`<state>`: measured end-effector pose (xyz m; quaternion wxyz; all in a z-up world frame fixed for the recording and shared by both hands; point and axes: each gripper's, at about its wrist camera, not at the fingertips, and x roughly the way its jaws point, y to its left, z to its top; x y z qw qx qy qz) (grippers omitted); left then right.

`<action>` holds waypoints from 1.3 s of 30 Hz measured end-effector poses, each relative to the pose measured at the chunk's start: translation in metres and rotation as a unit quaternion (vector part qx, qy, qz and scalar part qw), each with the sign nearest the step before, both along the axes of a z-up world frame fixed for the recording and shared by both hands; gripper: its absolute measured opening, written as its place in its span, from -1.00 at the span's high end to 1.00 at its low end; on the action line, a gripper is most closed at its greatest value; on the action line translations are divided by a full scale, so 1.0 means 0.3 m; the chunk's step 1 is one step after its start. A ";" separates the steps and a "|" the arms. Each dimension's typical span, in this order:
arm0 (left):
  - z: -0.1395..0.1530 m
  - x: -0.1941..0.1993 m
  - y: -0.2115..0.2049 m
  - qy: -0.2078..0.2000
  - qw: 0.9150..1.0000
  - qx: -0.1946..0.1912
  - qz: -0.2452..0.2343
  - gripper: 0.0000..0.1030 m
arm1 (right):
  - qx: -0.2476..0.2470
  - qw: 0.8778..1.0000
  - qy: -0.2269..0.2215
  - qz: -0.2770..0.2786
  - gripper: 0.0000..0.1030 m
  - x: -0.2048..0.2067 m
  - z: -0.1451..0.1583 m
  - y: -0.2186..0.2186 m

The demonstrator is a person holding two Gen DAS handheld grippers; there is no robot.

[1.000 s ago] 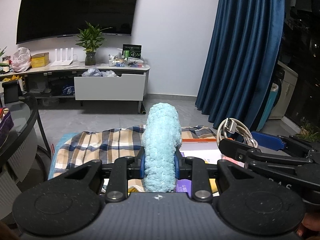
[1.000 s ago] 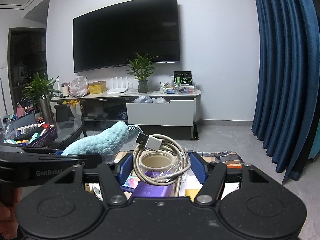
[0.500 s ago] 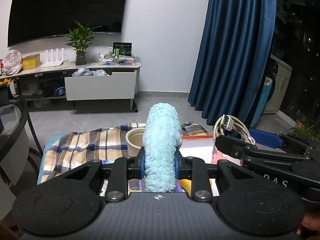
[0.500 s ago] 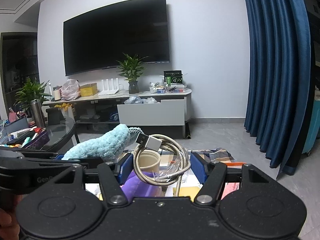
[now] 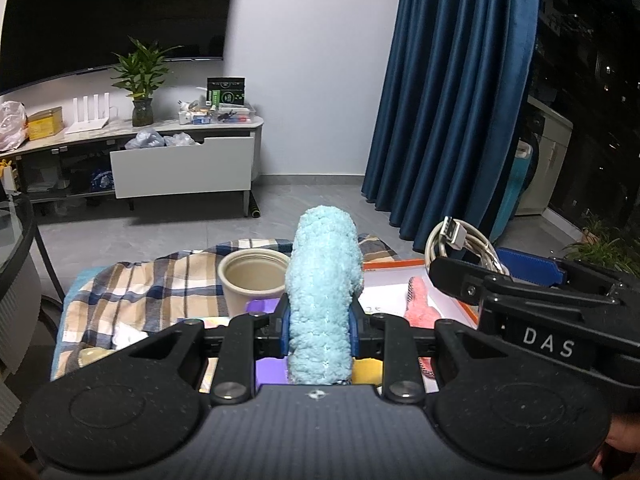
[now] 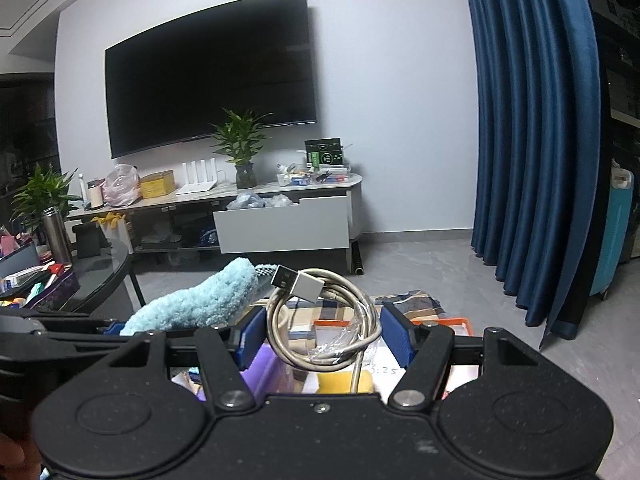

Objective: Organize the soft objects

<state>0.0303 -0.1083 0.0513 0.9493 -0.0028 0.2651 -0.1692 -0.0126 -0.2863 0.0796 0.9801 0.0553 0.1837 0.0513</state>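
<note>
Paper cup [image 5: 253, 276]: one, our landmark, standing open-mouthed on the plaid cloth [image 5: 160, 284].
Left gripper [image 5: 320, 330]: jaws narrow, pinching the blue fluffy sock [image 5: 324, 280].
Blue fluffy sock: one, just right of the cup and raised above the cloth; we judge it light, soft and squashy, not slippery, best pinched mid-length as now.
Pink fluffy item [image 5: 418, 300]: one, right of the cup beyond the sock, on the white tray [image 5: 384, 284]; we judge it equally soft, so a pinch across its middle should do.
Right gripper [image 6: 322, 334]: jaws fairly wide, closed on the coiled USB cable [image 6: 324, 316].
Coiled USB cable: one, far right of the cup; springy, smooth, likely to slip, so we grip across the whole coil.
</note>
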 end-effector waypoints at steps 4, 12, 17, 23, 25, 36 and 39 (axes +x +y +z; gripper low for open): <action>-0.011 0.005 -0.027 0.004 1.000 0.002 -0.009 0.46 | 0.002 1.000 0.003 -0.011 -0.47 0.006 -0.007 -0.029; -0.033 0.019 -0.081 0.014 1.000 0.004 -0.024 0.46 | 0.006 0.999 0.010 -0.031 -0.47 0.011 -0.026 -0.090; -0.048 0.030 -0.111 0.022 0.999 0.007 -0.034 0.46 | 0.009 0.999 0.015 -0.042 -0.47 0.022 -0.042 -0.127; -0.071 0.051 -0.138 0.032 0.999 0.010 -0.043 0.46 | 0.010 0.998 0.025 -0.056 -0.47 0.044 -0.069 -0.165; -0.079 0.059 -0.150 0.036 0.998 0.012 -0.045 0.46 | 0.011 0.998 0.030 -0.061 -0.47 0.052 -0.081 -0.180; -0.118 0.100 -0.220 0.056 0.997 0.018 -0.057 0.46 | 0.011 0.996 0.054 -0.072 -0.47 0.117 -0.139 -0.229; -0.130 0.113 -0.233 0.063 0.996 0.018 -0.058 0.46 | 0.013 0.995 0.061 -0.074 -0.47 0.143 -0.153 -0.237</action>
